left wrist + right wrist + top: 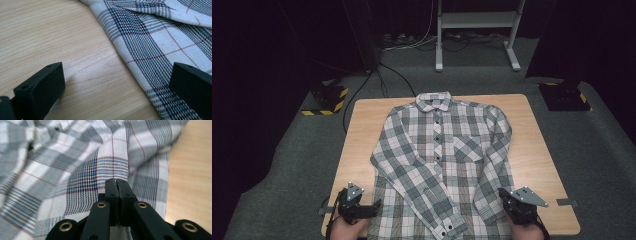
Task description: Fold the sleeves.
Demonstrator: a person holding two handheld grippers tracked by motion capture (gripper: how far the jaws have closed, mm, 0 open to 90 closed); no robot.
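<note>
Where right hand-held gripper (116, 181) pinches — plaid shirt (75, 170) hem fold.

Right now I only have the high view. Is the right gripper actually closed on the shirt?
Observer: Yes. The right gripper view shows the right gripper shut, with a raised fold of the shirt pinched at its tips.
Operator: And the left one?
Observer: The left gripper is open. One jaw sits over the bare table, the other over the checked cloth.
Operator: Is it gripping any cloth?
Observer: No. The shirt's edge lies flat between the jaws and isn't pinched.
</note>
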